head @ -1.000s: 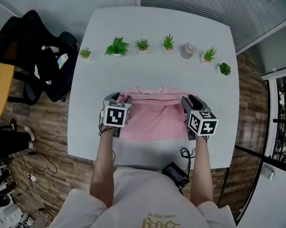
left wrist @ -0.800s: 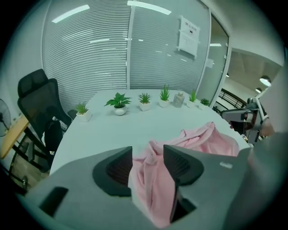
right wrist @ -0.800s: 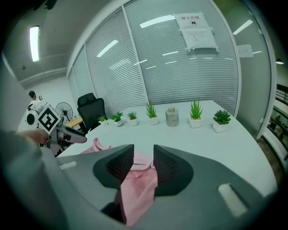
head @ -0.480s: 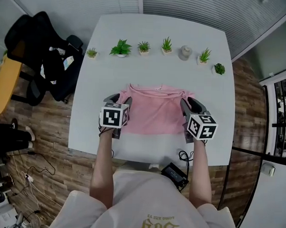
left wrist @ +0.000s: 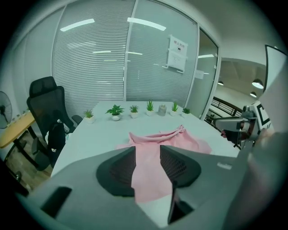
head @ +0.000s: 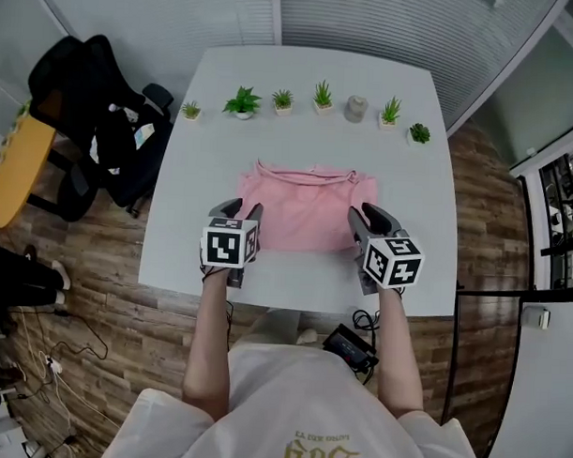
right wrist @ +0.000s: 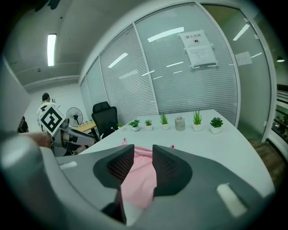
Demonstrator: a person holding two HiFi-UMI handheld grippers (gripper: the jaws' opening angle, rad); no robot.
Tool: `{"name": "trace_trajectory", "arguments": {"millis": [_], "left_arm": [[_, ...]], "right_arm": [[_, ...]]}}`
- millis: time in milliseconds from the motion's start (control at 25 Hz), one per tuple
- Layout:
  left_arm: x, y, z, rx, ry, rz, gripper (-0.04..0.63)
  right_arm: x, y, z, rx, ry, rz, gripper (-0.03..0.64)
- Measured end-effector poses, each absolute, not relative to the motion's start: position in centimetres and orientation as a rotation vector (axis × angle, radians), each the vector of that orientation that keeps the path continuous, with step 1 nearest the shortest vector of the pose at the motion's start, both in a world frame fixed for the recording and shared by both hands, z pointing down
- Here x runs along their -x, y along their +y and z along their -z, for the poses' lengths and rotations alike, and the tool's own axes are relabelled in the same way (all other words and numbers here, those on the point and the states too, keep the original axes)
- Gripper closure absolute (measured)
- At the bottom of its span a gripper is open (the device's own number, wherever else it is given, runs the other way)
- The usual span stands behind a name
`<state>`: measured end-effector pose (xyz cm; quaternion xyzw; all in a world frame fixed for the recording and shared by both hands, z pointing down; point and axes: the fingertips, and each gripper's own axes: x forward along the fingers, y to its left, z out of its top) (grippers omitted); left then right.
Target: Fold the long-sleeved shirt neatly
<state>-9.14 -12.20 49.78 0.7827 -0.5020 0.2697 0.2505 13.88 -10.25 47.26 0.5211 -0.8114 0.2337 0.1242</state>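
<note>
Pink and soft, the long-sleeved shirt (head: 306, 207) lies on the white tabletop (head: 401, 180). A row of small green plants in white pots (head: 242, 103) stands along the far side of the tabletop. The shirt is on the person's side of that row, well apart from it. Its neck edge is the side nearest the plants.

The left hand-held gripper (head: 242, 212) is at the shirt's left corner, on the side farthest from the plants. In the left gripper view, this hand-held gripper (left wrist: 147, 150) has its two dark pads partly apart. A strip of the pink shirt (left wrist: 180, 139) fills the gap and touches both pads. The jaws have just been closing with the cloth between them, and they are pinching the shirt. The cloth runs from the tabletop up into the jaws.

The right hand-held gripper (head: 367, 219) is at the shirt's right corner, also on the side farthest from the plants. In the right gripper view, this hand-held gripper (right wrist: 143, 152) has its pads partly apart too, and the pink shirt (right wrist: 139, 175) sits between them from pad to pad. It is pinching the shirt as well.

A small grey pot (head: 356, 107) stands in the row of plants. A black office chair (head: 85, 85) stands on the floor to the left of that row.
</note>
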Motion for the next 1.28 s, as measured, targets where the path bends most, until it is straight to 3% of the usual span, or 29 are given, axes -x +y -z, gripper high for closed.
{"name": "trace_trajectory", "arguments": {"millis": [560,760,880,1280], "left_arm": [[6.1,-5.2,-41.7,-2.336,-1.378,-0.446,0.535],[6.1,-3.0,-39.7,-2.374,-1.413,-0.368,0.591],[5.8,-1.8,-38.6,-2.393,-1.386,-0.302,0.591],[6.1,0.8,-36.3,-2.442,-1.406,-0.218,0.591]], "right_arm": [[-12.2,-2.6,-41.4,-1.572,-2.547,-0.707,0.497],[-12.3,-0.1,-39.5,-1.606,-2.617,-0.744,0.543],[-12.3,1.0,-38.2,-1.635,-2.664,-0.763,0.602],[-11.1,2.3,-34.9,-1.666,-2.720,-0.493,0.604]]}}
